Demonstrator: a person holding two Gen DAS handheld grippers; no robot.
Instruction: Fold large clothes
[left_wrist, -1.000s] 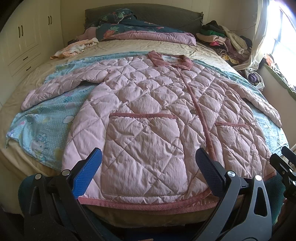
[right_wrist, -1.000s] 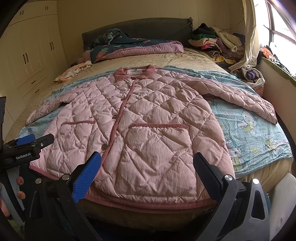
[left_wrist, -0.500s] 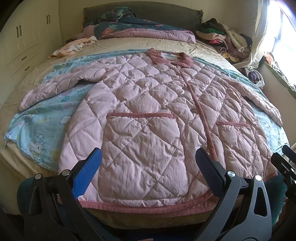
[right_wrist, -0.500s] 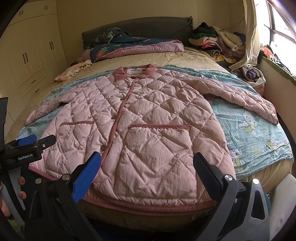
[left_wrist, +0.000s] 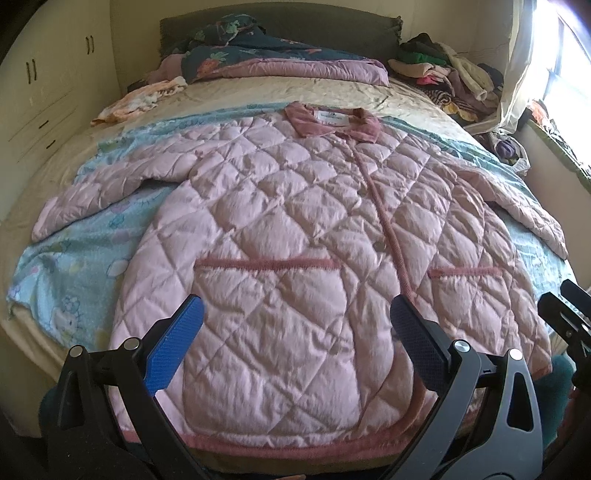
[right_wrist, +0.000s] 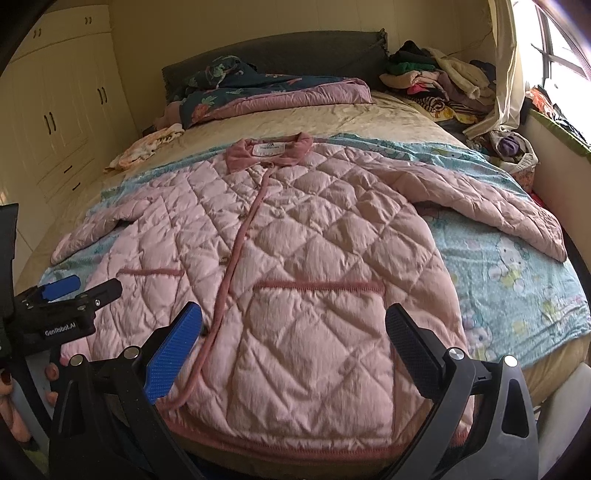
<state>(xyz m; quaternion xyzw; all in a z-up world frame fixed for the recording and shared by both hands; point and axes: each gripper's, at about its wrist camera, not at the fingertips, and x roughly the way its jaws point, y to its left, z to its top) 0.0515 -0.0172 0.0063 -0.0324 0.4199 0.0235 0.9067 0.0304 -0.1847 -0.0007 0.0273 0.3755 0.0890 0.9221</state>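
Black hand-held gripper (right_wrist: 293, 343), blue textured pads (right_wrist: 173, 354), silver screws

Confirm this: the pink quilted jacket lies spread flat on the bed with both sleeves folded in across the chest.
Not quite. The pink quilted jacket does lie flat on the bed, but both sleeves stretch outward, unfolded, as the right wrist view shows.

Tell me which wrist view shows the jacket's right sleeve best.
The right wrist view: the right sleeve lies full length across the blue cartoon sheet, cuff visible. In the left wrist view the same sleeve is squeezed against the frame's edge, foreshortened by the pink quilted jacket.
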